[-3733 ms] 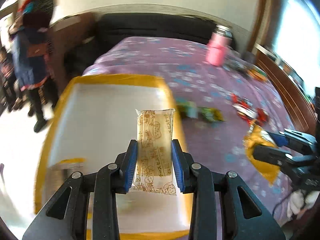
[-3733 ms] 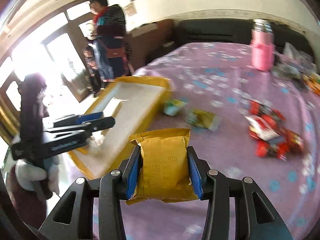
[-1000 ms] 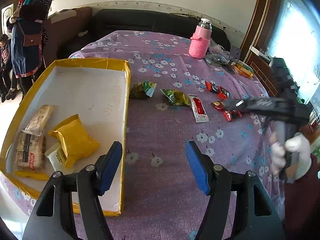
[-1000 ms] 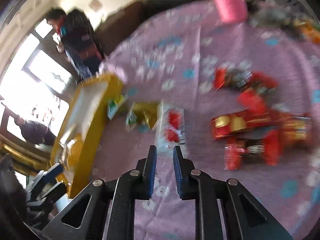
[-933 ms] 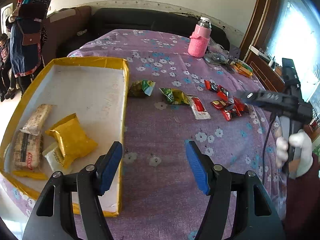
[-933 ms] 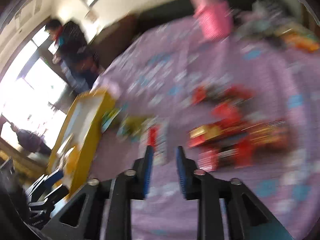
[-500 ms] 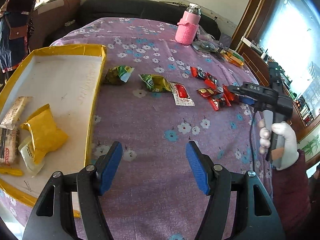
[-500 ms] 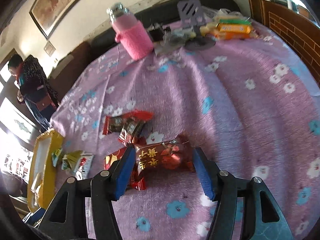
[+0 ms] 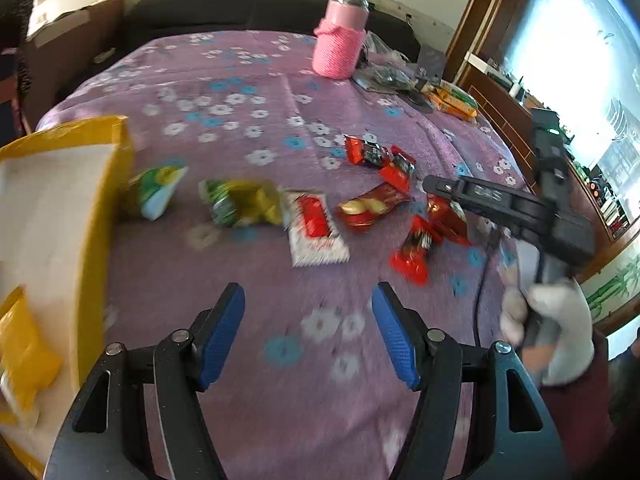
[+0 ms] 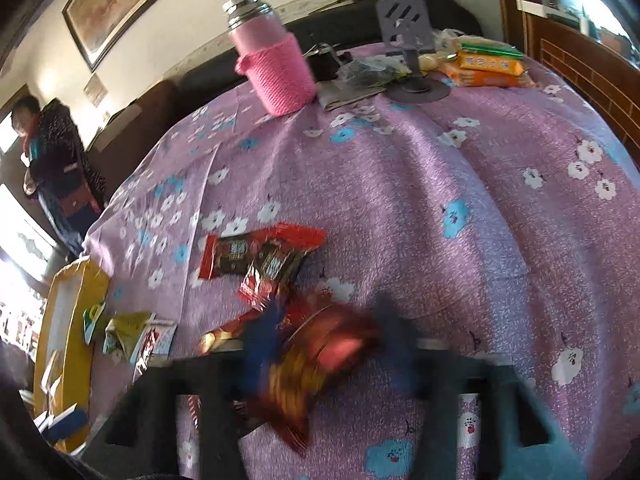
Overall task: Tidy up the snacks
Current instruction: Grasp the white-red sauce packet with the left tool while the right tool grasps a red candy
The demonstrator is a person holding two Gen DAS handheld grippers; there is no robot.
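Note:
My left gripper (image 9: pixel 308 336) is open and empty above the purple flowered cloth, short of a white-and-red packet (image 9: pixel 316 228) and a green-yellow packet (image 9: pixel 240 202). A green packet (image 9: pixel 154 192) lies beside the yellow-rimmed tray (image 9: pixel 100 208), which holds a yellow packet (image 9: pixel 24 356). My right gripper (image 10: pixel 324 344) is blurred by motion, its fingers on either side of a red-gold packet (image 10: pixel 316 360); I cannot tell if it grips. In the left view the right gripper (image 9: pixel 440 188) reaches over several red packets (image 9: pixel 416 248). More red packets (image 10: pixel 256 256) lie ahead of it.
A pink-sleeved bottle (image 9: pixel 340 40) stands at the far side of the cloth. Orange biscuit packs (image 10: pixel 488 68), a grey phone stand (image 10: pixel 412 52) and a clear bag sit at the far right. A person (image 10: pixel 52 160) stands at the left beyond the table.
My left gripper has moved forward and right, away from the tray toward the loose packets. My right gripper has dropped onto the red-gold packet and its fingers have come closer together.

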